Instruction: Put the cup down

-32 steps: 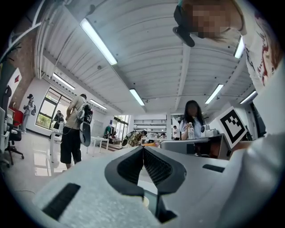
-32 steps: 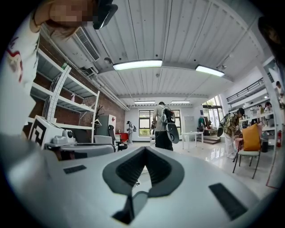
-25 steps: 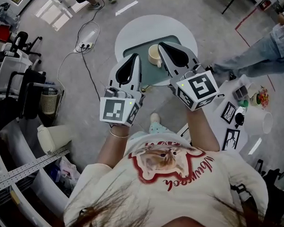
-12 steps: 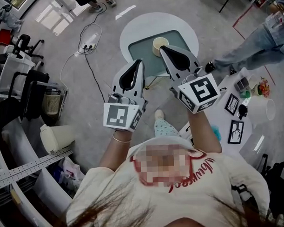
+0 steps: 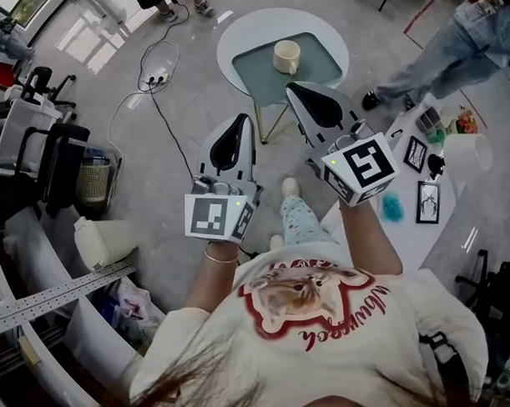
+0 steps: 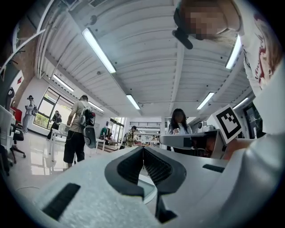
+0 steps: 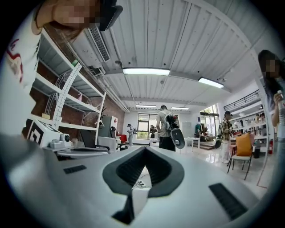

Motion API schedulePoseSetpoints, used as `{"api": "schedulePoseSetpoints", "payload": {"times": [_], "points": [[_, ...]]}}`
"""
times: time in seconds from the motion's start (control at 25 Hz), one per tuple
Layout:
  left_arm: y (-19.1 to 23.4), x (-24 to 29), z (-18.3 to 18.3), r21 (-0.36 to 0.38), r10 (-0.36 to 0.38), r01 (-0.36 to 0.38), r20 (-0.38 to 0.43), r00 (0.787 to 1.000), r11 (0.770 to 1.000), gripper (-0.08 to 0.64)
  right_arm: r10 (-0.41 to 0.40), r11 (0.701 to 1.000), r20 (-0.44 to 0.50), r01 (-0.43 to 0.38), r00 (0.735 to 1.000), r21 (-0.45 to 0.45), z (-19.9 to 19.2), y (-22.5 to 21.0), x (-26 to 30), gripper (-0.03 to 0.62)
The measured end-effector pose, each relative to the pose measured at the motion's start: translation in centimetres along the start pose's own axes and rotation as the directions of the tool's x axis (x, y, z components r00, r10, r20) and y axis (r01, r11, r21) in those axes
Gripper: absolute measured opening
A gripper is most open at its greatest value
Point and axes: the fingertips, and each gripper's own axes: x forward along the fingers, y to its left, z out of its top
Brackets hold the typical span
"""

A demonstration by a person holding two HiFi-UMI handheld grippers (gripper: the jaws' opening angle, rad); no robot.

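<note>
A cream cup (image 5: pixel 287 55) with a handle stands upright on the green square panel (image 5: pixel 317 67) of a round white table (image 5: pixel 233 45), in the head view only. Both grippers are held up well short of the table, over the floor. My left gripper (image 5: pixel 245 119) is shut and holds nothing; its jaws meet at the tip (image 6: pixel 143 148). My right gripper (image 5: pixel 292 88) is shut and empty too (image 7: pixel 144 149), with its tip nearest the table's front edge and apart from the cup. Neither gripper view shows the cup.
A power strip and cables (image 5: pixel 154 77) lie on the floor left of the table. A white table with picture frames (image 5: pixel 426 202) stands at the right. A person in jeans (image 5: pixel 450 50) stands at the upper right. Office chairs (image 5: pixel 36 139) and a bin (image 5: pixel 91 181) are at the left.
Both grippers have drawn back from the table. The right one was beside the cup a second ago and is now clear of it. The cup stays on the green panel.
</note>
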Motion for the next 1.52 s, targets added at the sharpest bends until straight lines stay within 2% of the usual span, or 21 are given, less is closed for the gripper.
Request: {"api": "schedulePoseSetpoints", "payload": {"times": [0.36,0.64,1.0,1.2,1.32,1.52], "points": [[-3.6,-3.8,2.0,0.013,-0.047,0.046,0.027,0.999,0.999,0.014,-0.018,0.999,0.031,0.019,0.999,-0.041,2.4,3.4,-4.7,0.028],[-7.7,-6.0,2.6,0.029,-0.057,0.056,0.021,0.998,0.998,0.014,-0.006,1.0,0.053,0.008,0.999,-0.028,3.0,4.9,-8.8,0.028],[-15.1,-10.1,2.7,0.042,-0.002,0.001,0.024,1.0,0.999,0.014,0.078,0.997,0.056,-0.076,0.995,-0.035,3.2,7.2,-16.4,0.028],[-19.6,-12.2,2.9,0.053,0.04,-0.041,0.031,0.999,0.998,0.014,0.111,0.994,0.019,-0.11,0.994,-0.013,2.6,8.5,-21.5,0.028],[-21.3,-13.7,3.1,0.054,0.071,-0.073,0.032,0.997,0.996,0.014,0.122,0.992,0.017,-0.122,0.992,0.017,2.4,8.8,-23.6,0.028],[-22.6,-15.8,3.3,0.049,0.104,-0.106,0.031,0.994,0.993,0.014,0.17,0.985,0.057,-0.17,0.984,-0.009,3.0,9.9,-25.4,0.028]]}}
